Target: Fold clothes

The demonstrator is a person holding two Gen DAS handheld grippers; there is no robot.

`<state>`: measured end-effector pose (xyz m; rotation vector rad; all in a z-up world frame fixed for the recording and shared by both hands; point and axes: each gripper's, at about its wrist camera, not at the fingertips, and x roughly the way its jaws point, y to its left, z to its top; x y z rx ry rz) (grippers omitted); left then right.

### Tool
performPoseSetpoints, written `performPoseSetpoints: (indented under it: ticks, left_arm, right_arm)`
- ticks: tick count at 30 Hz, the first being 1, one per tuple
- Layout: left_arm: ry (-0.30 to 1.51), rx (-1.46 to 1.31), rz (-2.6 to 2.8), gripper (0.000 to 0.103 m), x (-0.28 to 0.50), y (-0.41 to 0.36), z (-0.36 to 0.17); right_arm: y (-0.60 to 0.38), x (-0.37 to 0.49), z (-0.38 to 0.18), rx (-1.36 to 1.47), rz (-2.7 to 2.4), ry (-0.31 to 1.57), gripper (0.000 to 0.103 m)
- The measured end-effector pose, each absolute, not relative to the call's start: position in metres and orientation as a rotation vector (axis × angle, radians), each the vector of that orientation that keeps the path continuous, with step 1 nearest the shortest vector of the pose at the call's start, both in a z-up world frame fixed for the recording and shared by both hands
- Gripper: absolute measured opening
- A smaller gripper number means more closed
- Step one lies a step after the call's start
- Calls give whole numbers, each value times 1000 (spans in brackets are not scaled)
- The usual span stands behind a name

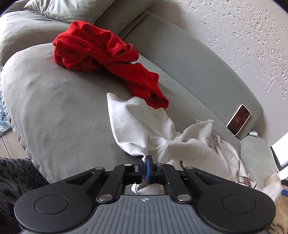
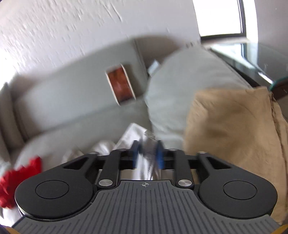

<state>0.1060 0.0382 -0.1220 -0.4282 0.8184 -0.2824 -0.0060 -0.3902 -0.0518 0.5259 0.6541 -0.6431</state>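
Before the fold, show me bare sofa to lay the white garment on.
Bare seat lies left of the white garment, below the red garment. To the right it is crowded: phone, tan cushion.

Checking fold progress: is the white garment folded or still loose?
Loose: the white garment lies rumpled across the couch, one corner pinched in the left tool.

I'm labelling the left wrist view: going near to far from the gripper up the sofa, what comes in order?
left hand-held gripper → white garment pinched in it → red garment → sofa back cushion.
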Motion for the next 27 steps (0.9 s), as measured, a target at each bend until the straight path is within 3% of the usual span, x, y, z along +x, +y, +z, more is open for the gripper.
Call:
performPoseSetpoints:
  ticks: [2,5,13,22,24,26,27]
  left_arm:
    - [813,-421,-284,3,106,36,-121]
    - [812,-414,-284,3,106,33,-121]
    - [799,-372,-276,3,103,25,-120]
    - [800,-398,-266,3,102,32,-121]
    - [806,-404,-264,3,103,33,-121]
    - [808,-402,-266,3,103,32,-121]
    - [809,-401,-267,3,103,32,-121]
  right_arm:
    - [-390,-17,-62,555,-626,684,58]
    - [-378,-46,-78,631,-554,700,66]
    - [-327,-96,-135,1052,-244,738,66]
    - [-335,-86,-170,1153,-532,580,68]
    - [-336,-82,-182,1158,-520,554,55]
    - [-335,-78,-183,1133,-503,547,8]
    - [-333,-76,-181,1115,-488,552,5]
